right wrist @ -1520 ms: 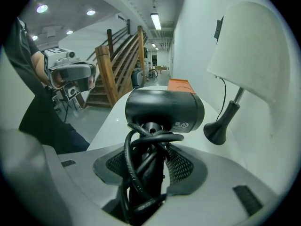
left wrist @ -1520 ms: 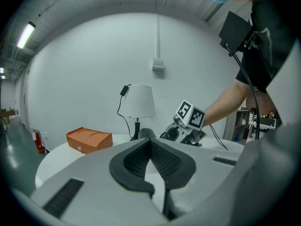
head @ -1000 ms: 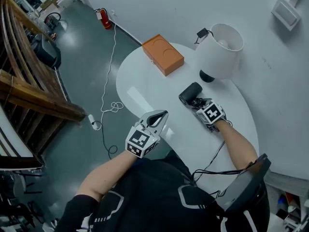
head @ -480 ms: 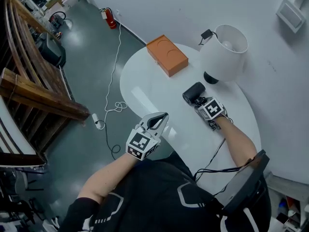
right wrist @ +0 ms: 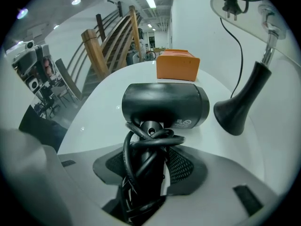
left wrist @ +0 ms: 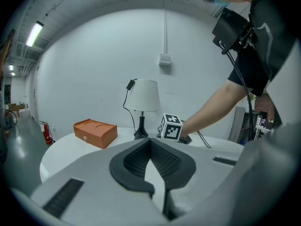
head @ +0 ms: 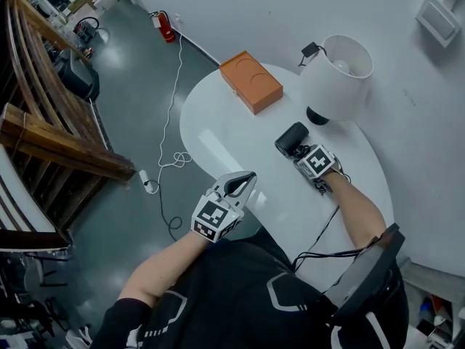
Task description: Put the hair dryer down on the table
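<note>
The black hair dryer [head: 292,138] lies with its barrel [right wrist: 164,105] across the white round table [head: 218,122], close to the lamp base. I cannot tell whether it rests on the surface. Its cord is wound around the handle. My right gripper [head: 300,153] is shut on that handle [right wrist: 149,154], with the pads on either side of the cord bundle. My left gripper [head: 249,177] hovers at the table's near edge, shut and empty, and its tips [left wrist: 150,142] meet.
A white-shaded lamp [head: 336,75] with a black base [right wrist: 235,114] stands just right of the dryer. An orange box [head: 251,82] sits at the table's far side. A cable [head: 171,158] trails on the floor to the left, beside wooden railings [head: 51,122].
The head view shifted a little at first. The right gripper and the hair dryer stay in the same spot by the lamp, and the left gripper has barely drifted.
</note>
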`<move>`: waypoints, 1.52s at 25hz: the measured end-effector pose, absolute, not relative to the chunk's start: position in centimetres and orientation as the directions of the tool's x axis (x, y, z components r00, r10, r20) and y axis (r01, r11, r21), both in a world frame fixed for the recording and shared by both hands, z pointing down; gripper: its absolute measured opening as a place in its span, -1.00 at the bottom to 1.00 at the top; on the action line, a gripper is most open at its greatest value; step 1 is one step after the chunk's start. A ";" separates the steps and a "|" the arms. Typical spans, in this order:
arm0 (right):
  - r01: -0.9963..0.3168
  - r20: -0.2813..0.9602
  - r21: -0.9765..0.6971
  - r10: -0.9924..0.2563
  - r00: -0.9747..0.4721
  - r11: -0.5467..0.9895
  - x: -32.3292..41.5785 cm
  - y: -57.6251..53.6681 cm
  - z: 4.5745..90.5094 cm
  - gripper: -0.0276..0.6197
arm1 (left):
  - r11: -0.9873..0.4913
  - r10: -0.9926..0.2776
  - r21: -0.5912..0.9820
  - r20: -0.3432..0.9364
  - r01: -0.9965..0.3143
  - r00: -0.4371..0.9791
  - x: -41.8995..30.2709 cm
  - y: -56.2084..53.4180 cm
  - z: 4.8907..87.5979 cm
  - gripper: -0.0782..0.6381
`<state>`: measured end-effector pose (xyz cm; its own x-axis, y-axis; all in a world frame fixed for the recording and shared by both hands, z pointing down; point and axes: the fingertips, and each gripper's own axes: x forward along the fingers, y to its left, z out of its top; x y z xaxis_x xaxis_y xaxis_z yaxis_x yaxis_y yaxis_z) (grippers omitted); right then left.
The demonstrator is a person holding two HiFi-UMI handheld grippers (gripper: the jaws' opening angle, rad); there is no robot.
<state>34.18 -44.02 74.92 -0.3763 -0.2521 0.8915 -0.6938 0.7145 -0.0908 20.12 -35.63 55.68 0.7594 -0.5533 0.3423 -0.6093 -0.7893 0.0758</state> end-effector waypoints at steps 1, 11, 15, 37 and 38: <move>-0.692 0.890 -0.088 -0.255 -0.377 0.716 34.1 -44.1 74.9 -0.22 | -0.791 -0.552 0.075 0.342 -0.607 0.761 20.2 -35.6 55.7 -0.76; -0.679 0.877 -0.078 -0.274 -0.395 0.730 34.0 -43.8 74.9 -0.22 | -0.807 -0.522 0.091 0.353 -0.584 0.776 21.2 -34.4 56.0 -0.76; -0.680 0.849 -0.063 -0.318 -0.421 0.731 34.0 -43.9 74.9 -0.21 | -0.814 -0.513 0.093 0.347 -0.573 0.785 21.7 -33.8 56.2 -0.76; -0.871 0.797 -0.026 -0.515 -0.315 0.491 36.9 -42.3 74.0 0.00 | -0.850 -0.470 0.083 0.329 -0.521 0.819 19.6 -31.4 54.7 -0.76; -0.882 0.790 -0.036 -0.527 -0.313 0.470 37.0 -42.1 73.7 0.00 | -0.850 -0.468 0.086 0.330 -0.519 0.820 19.4 -31.3 54.6 -0.76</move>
